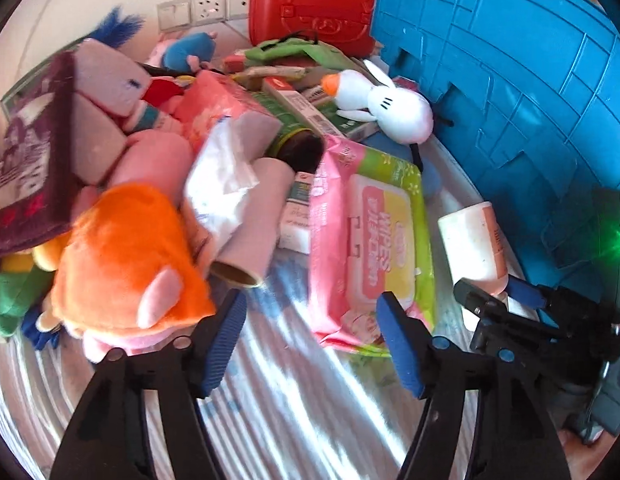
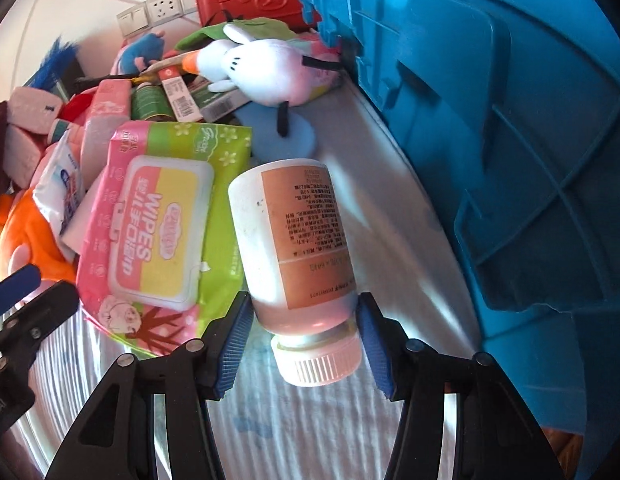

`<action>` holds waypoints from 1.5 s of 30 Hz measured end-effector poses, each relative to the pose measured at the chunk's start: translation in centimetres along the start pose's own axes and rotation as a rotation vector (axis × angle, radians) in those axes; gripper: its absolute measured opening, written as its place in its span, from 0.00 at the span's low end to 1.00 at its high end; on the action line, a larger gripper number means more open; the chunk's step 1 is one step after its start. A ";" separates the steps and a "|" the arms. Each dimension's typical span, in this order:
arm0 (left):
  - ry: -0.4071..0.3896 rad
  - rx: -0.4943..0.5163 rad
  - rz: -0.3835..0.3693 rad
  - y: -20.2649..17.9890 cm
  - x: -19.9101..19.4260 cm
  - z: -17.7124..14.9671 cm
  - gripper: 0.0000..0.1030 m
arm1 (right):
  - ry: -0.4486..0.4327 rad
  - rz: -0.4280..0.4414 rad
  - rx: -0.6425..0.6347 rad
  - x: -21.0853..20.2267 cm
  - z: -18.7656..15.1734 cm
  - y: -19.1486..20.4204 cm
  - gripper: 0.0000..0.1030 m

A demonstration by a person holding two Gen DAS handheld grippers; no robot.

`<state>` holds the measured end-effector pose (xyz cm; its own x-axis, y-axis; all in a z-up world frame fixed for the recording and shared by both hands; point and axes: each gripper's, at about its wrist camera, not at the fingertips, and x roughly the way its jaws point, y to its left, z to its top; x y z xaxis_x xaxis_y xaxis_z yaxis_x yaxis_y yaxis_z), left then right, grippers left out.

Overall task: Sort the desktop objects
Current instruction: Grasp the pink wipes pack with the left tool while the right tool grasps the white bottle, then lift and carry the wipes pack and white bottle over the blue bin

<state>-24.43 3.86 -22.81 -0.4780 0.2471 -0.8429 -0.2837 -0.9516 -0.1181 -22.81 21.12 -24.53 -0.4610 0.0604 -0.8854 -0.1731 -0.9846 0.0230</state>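
The right gripper (image 2: 304,344) has its blue fingers (image 2: 234,344) pinching a white bottle (image 2: 294,240) just above its ribbed cap, pads pressed on both sides; the bottle's base points away, beside the wipes pack (image 2: 162,224) and near the blue crate (image 2: 489,120). The left gripper (image 1: 310,336) has its fingers (image 1: 397,344) spread with nothing between them, over the striped cloth on the table (image 1: 290,420), the right pad at the wipes pack's near edge. Both grippers angle steeply downward

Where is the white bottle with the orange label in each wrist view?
Left wrist: white bottle at lower right, between the right gripper pads.
Right wrist: bottle at centre, cap toward the camera.
Shared landmark: wipes pack just left of it.
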 end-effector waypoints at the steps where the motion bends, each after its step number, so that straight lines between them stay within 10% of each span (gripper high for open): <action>1: 0.014 0.005 -0.006 -0.3 0.8 0.3 0.66 | 0.000 -0.005 0.001 0.2 0.0 -0.1 0.51; 8: 0.097 -0.022 -0.120 -1.5 6.0 1.8 0.71 | 0.011 -0.030 0.017 1.8 0.8 -1.5 0.53; 11: 0.118 -0.045 -0.162 -1.7 7.2 1.8 0.76 | 0.036 -0.019 0.000 3.0 1.1 -1.8 0.76; 14: 0.089 -0.013 -0.174 -2.3 6.9 1.7 0.62 | 0.026 -0.021 -0.007 3.3 1.1 -1.6 0.70; 15: 0.078 0.000 -0.169 -2.5 6.5 1.7 0.53 | 0.022 -0.019 -0.004 3.1 1.2 -1.6 0.48; 19: 0.023 -0.006 -0.203 -1.9 3.6 1.0 0.31 | 0.021 -0.008 -0.022 2.4 1.4 -1.0 0.48; 45: -0.164 0.035 0.081 -0.5 -11.2 -1.3 0.21 | -0.209 0.060 -0.091 -10.3 0.4 5.4 0.48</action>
<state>-17.89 1.33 -14.03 -0.6292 0.1990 -0.7514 -0.2663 -0.9634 -0.0322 -19.36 15.25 -15.13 -0.6400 0.0242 -0.7680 -0.0649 -0.9976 0.0227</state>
